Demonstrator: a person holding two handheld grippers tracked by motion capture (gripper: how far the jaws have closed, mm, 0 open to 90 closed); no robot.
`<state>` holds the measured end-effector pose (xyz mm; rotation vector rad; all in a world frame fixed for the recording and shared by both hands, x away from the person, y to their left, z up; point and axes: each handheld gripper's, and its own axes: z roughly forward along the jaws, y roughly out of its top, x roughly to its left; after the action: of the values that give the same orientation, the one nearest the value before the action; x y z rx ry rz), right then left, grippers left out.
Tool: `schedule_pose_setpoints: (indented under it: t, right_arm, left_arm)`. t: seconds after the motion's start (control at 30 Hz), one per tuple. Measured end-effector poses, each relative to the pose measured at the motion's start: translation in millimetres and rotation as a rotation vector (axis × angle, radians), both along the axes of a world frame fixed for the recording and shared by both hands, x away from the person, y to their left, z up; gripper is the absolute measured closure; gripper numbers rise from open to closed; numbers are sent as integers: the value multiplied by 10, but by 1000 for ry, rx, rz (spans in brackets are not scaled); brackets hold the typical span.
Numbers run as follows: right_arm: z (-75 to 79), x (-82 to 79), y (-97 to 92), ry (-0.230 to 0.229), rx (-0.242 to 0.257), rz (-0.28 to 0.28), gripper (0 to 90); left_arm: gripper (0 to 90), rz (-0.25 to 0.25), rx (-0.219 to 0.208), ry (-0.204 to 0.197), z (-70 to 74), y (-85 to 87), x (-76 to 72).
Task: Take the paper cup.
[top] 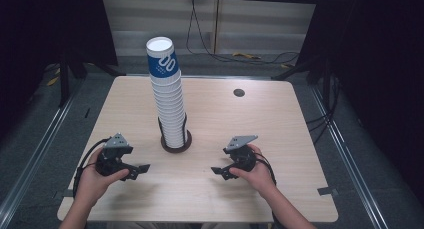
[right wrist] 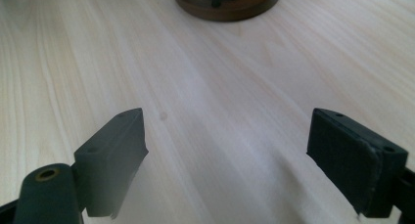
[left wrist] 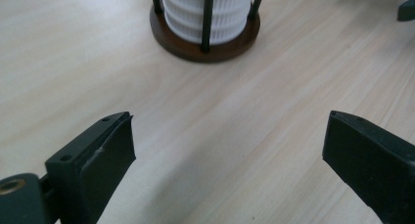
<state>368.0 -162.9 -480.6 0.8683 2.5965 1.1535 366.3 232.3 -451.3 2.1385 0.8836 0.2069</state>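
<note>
My left tool (top: 142, 168) sits over the near-left part of the counter (top: 280, 119), its jaws spread wide with nothing but bare wood between them. My right tool (top: 216, 171) is over the near-right part, also spread wide and holding nothing. The two point inward toward each other, well apart, with an open stretch of counter between their tips.

The stack of paper cups (top: 167, 96) stands upright near the middle of the counter, a little left of centre, seated in a round dark holder (top: 176, 146) whose thin black posts rise around the lowest cups. The top cup carries a blue band and its open mouth faces up. The stack is tall, leaning slightly toward the left at the top. In the left gripper view the holder (left wrist: 205, 43) lies ahead and a little left of centre, with the white ribbed cups (left wrist: 208, 11) inside the posts. In the right gripper view the holder's rim (right wrist: 227, 6) lies straight ahead at the upper edge.

Neither tool touches the holder; clear wood separates both from it. A small dark round grommet (top: 239, 93) is set in the far right part of the counter, well away from everything. The near edge lies just behind my wrists, the left edge close beside my left hand (top: 95, 181), and my right hand (top: 257, 175) has more room before the right edge.
</note>
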Motion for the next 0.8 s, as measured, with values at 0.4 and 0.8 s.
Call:
schedule_pose_setpoints:
  t: [0.4,0.8]
  right_arm:
    - [195,135,193,-19,-14,33,136]
    - [414,225,267,-47,8,43,137]
  left_arm:
    - [93,-27,8,3,472,-77,216]
    - [93,-36,22,-17,833,-94,364]
